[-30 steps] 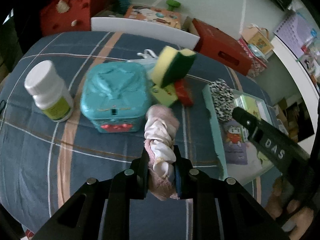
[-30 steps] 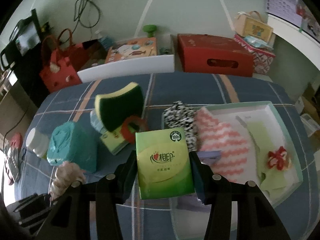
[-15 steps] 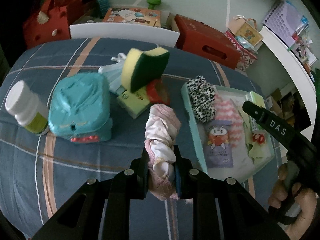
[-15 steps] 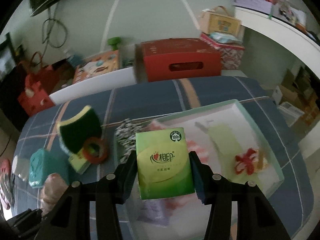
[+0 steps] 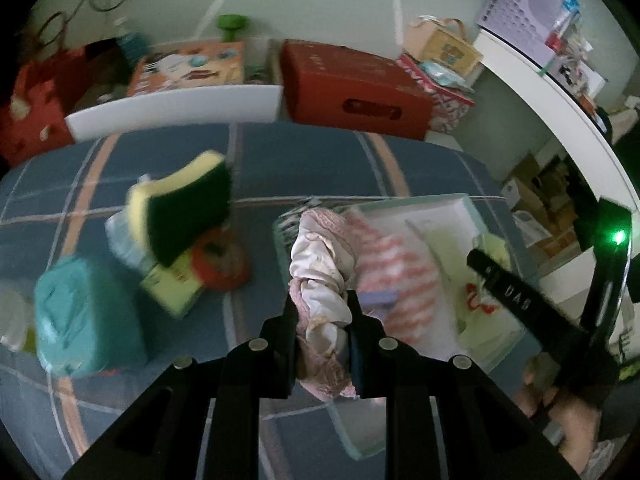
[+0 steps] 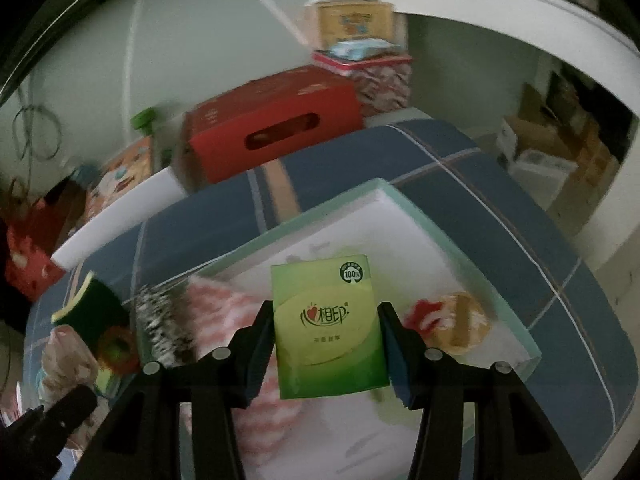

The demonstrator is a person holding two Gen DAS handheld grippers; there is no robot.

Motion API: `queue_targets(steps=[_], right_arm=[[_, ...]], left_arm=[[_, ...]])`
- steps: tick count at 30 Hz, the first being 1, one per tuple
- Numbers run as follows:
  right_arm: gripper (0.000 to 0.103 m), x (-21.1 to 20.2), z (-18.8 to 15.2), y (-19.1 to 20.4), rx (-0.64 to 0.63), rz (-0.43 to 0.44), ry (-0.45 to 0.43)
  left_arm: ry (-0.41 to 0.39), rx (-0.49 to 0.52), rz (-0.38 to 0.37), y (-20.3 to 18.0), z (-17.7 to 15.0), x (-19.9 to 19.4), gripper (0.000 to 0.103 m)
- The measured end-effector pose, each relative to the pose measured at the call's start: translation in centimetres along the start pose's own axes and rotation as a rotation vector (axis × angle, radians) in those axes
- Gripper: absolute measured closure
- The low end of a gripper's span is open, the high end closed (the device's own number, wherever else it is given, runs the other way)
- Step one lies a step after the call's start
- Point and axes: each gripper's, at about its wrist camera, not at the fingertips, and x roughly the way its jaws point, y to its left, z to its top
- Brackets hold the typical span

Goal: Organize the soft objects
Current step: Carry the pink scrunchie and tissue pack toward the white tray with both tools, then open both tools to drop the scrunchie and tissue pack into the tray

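Pink-and-white scrunchie (image 5: pixel 320 276), green tissue pack (image 6: pixel 328 328), blue plaid cloth (image 6: pixel 460 168), pale-green tray (image 6: pixel 440 224).

The white bottle (image 5: pixel 12 320) at the bed's left edge was cut off and smeared by blur; the tissue pack (image 6: pixel 329 328) hid the tray (image 6: pixel 460 248) floor behind it.

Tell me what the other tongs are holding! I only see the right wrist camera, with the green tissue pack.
Observer: The left tongs are shut on a pink and white scrunchie.
Kid: Is it near the tray?
Observer: In the left wrist view it shows in front of the tray, at its left edge. How high, I cannot tell.
Kid: Who holds my tongs?
Observer: A hand grips the handle behind the right tongs, which clamp the tissue pack.
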Motion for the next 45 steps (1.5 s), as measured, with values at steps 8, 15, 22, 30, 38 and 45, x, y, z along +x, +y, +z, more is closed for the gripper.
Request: queue_targets(steps=[8,15,22,30,38,45], right_arm=[[0.050,1.5,0.4,-2.8,0.067,-0.065,0.019],[0.050,2.0,0.5,-3.9,0.100,-0.075,0.036],[0.050,1.7,0.6,-4.1,0.109,-0.079,0.039],[0.050,1.7,0.6,-4.2,0.111,-0.079,0.051],[0.033,1.0,0.8,-3.5,0.080,-0.116,0.057],[0.014,1.0,0.9,-3.2,0.046,-0.167,0.060]], left_arm=[[0.009,0.074,-0.062,-4.2,3.0,4.0,0.082],[0.060,0.083,-0.057,-5.6,3.6,7.9,0.082],[0.107,0.066,-0.083,-6.0,3.3,10.3,0.082],[0.134,0.075,-0.106,-6.9,2.6,10.8,0.059],[0.108,0.060,-0.084,-6.2,2.9,8.2,0.018],[0.098,0.042,-0.038,-4.9,2.6,6.8,0.008]])
